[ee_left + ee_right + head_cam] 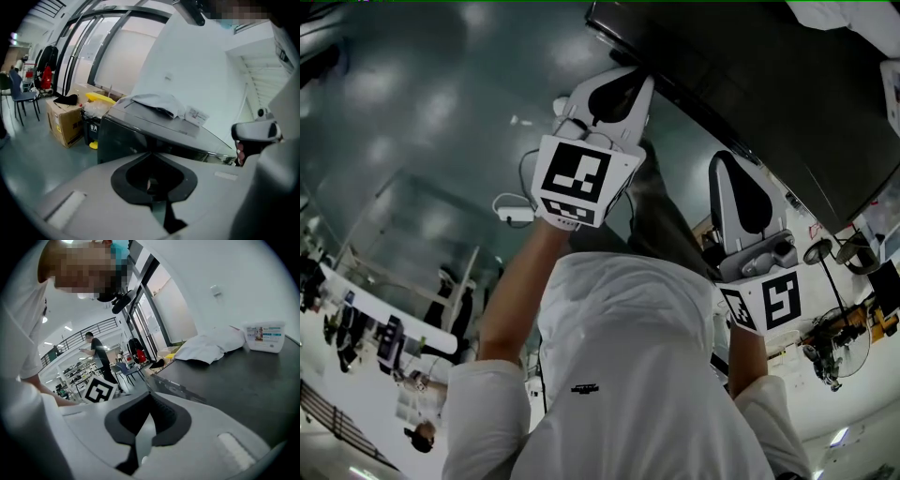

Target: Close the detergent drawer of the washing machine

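Approach step: squaring up to the washer, nothing touched yet.

Shows a matte cardboard box [65, 123] on the floor at far left. Holds left gripper [151, 169] pressed together on nothing, pointed at the washer [136, 133], a dark, glossy, hard-edged cabinet with a flat top. Finds no drawer for certain in any view; probably on the front, under the top edge. Holds right gripper [149, 412] likewise closed and empty, just over that smooth top, with a crumpled pale cloth [211, 347] and a small white plastic tub [265, 337] lying further along. Next, by judgement: needs the drawer found, a closed tip set square on its face, then a straight push till flush; off-centre could skid on slick plastic.
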The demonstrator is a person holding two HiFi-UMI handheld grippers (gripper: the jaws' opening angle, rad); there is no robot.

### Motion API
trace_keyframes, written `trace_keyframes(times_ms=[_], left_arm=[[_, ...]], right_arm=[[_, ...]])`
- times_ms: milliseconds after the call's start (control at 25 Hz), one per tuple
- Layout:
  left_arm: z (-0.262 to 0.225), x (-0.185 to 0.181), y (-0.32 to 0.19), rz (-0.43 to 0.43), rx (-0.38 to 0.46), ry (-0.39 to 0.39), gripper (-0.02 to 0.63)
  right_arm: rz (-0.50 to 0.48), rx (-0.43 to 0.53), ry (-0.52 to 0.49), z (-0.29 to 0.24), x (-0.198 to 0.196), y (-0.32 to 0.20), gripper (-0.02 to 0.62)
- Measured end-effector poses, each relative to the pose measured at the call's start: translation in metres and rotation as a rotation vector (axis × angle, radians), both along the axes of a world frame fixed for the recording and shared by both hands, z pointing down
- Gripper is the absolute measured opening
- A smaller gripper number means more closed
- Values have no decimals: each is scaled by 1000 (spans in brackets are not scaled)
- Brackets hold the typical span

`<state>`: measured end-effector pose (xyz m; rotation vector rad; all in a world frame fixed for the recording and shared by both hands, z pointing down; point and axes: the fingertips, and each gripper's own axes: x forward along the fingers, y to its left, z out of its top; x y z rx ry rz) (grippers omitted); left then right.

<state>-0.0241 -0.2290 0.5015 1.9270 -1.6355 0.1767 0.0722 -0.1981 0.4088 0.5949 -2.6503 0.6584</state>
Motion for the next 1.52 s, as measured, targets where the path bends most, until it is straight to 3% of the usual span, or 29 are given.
trace_keyframes(times_ms=[320,640,800,1160,1520], left_arm=[[5,6,-11,51,-15,32,21],[7,7,-11,15,-37,46,18],[8,8,-7,14,-66,101,18],[-21,10,23,2,-57,42,18],[-63,21,47,12,-31,35,18]], right_arm=[[9,12,-8,-6,2,-5,0],[18,32,-13,-14,6,4,1],[21,45,-18,-20,9,7,0],[22,91,-37,-44,16,7,0],[-19,177,-29,-78,19,4,0]])
